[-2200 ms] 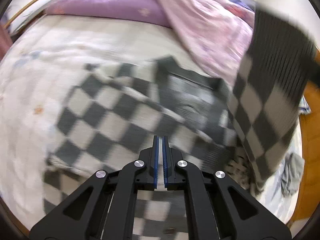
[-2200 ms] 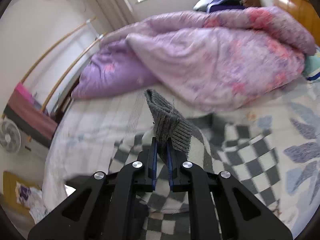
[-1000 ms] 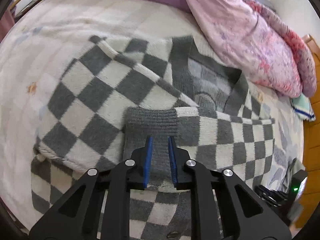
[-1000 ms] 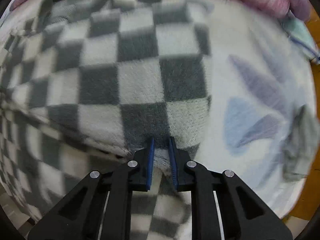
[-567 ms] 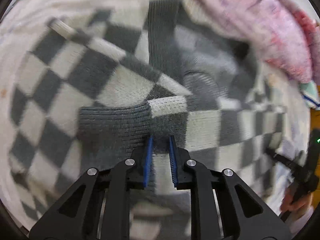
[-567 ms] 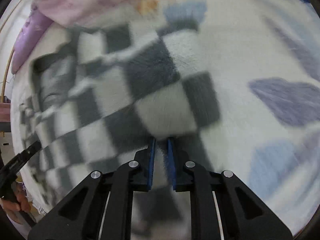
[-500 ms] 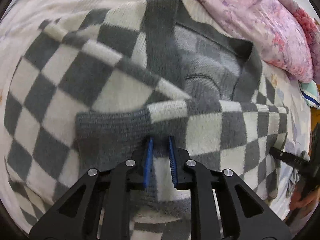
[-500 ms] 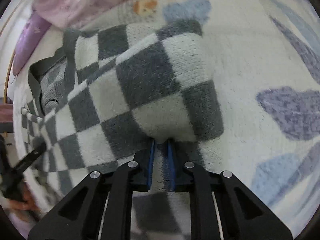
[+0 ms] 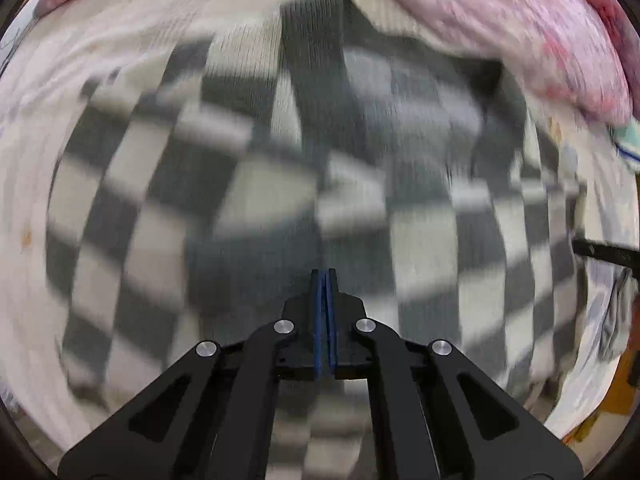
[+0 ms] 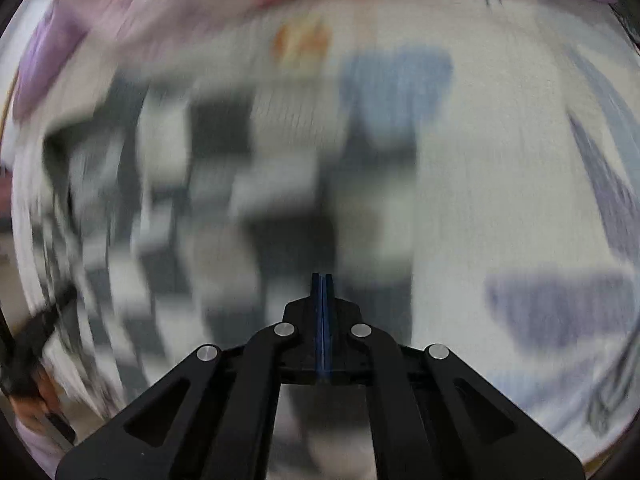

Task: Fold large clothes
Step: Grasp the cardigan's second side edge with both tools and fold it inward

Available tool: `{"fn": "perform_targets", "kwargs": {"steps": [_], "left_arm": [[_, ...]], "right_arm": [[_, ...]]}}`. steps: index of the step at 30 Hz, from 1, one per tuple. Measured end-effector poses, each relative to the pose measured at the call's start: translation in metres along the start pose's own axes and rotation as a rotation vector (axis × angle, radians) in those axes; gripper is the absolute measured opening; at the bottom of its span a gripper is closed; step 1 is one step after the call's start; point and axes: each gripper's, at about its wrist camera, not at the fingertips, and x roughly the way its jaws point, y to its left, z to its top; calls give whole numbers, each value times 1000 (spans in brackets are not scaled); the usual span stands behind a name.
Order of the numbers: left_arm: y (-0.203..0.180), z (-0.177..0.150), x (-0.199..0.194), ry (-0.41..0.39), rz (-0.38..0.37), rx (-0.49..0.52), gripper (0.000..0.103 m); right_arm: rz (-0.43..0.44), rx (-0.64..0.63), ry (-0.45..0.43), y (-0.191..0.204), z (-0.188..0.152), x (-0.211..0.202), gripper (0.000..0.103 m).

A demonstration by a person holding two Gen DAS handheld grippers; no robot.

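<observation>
Both hand-held grippers [image 9: 324,276] [image 10: 322,280] closed over blurred checkered sweater [image 9: 256,200].

pink quilt [image 9: 520,28] heaped beyond sweater [image 9: 248,184], bedsheet [image 10: 500,184] clear rightward

Bed [image 9: 132,40] carried everything, w/ a pale printed sheet: faint small motifs on the left-wrist side, big blue & purple leaf shapes [image 10: 560,304] in the right-wrist view. Spread flat on it lay a grey-and-white checked sweater [image 9: 248,200], one sleeve folded across the body; both views motion-blurred, so edges were soft. Along the far edge a pink-purple quilt [image 9: 520,28] sat bunched on the sheet, just beside the sweater's collar end. A small grey cloth [image 9: 612,320] lay near the bed's right edge.
</observation>
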Motion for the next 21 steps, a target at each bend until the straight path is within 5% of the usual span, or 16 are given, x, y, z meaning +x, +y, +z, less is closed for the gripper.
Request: {"fn": "perform_targets", "kwargs": {"steps": [3, 5, 8, 11, 14, 21], "left_arm": [[0, -31, 7, 8, 27, -8, 3], [4, -32, 13, -19, 2, -26, 2], [14, -24, 12, 7, -45, -55, 3], [8, -30, -2, 18, 23, -17, 3], [4, -32, 17, -43, 40, -4, 2], [4, -33, -6, -76, 30, -10, 3]], "right_arm": [[-29, 12, -38, -12, -65, 9, 0], [40, 92, -87, -31, -73, 17, 0], [92, 231, -34, -49, -75, 5, 0], [29, 107, -25, -27, -91, -9, 0], [-12, 93, -124, -28, -103, 18, 0], [-119, 101, -124, 7, -112, -9, 0]]}}
